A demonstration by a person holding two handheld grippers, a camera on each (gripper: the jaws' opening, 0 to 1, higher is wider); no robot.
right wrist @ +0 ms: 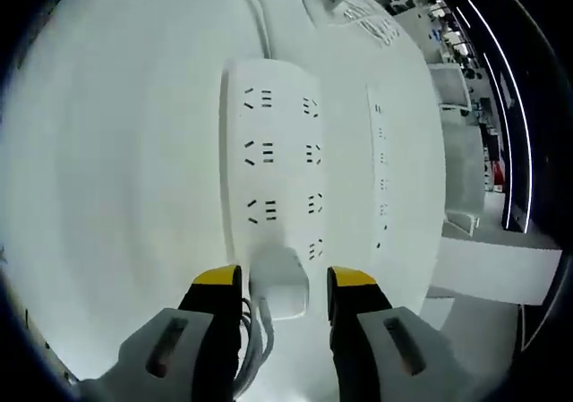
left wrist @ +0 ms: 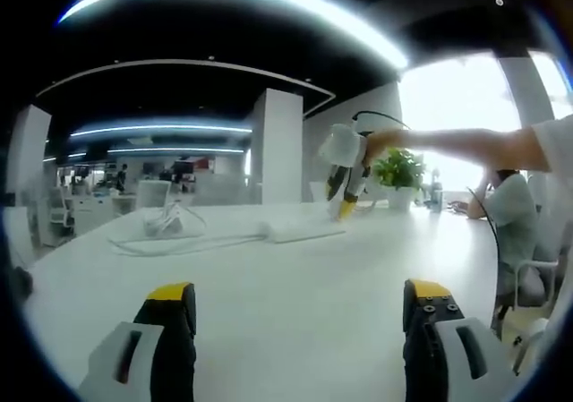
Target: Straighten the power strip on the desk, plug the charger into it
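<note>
While the charger [right wrist: 280,282] sits at the near end of the power strip [right wrist: 271,174], mid-desk [right wrist: 107,196], the right gripper [right wrist: 275,287] brackets it, jaws spread; pressing home seems next. The left gripper [left wrist: 300,299] hovers open near the desk's edge.

— Where is each camera looking from?

— I'm seeing the left gripper view riding low over the desk [left wrist: 295,295], facing level across its white top toward the far office, with its own left gripper [left wrist: 300,317] rising at the bottom. The power strip [left wrist: 300,230] is lying well off in the middle distance.

— And the other one?

— The right gripper view is tilting steeply down, very near the power strip [right wrist: 269,165]. The right gripper [right wrist: 273,286] is framing the charger [right wrist: 280,281] at the strip's near end.

— What are they sharing?

— Both are taking in the strip and desk [right wrist: 107,196]. The left view is also catching the right gripper [left wrist: 345,183] from outside, over the strip.
</note>
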